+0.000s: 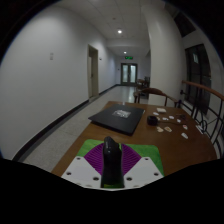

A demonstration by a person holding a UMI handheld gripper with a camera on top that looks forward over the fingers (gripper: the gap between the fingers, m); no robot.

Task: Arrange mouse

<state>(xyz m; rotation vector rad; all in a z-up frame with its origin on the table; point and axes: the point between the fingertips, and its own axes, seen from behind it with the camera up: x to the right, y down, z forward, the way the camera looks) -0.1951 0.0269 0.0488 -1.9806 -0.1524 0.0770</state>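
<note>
A black mouse [112,163] stands upright between my two fingers, with the purple pads [95,160] pressed against both its sides. My gripper [112,150] is shut on it, above the near end of a brown wooden table [95,130]. A green flat mat [147,152] shows under and beside the fingers, on the table's near edge. I cannot tell whether the mouse's underside touches the mat.
A closed black laptop [122,117] lies on the table beyond the fingers. Several small white and dark items [166,123] are scattered to its right. Chairs [152,96] stand at the table's far end. A long corridor with doors [128,72] runs on the left.
</note>
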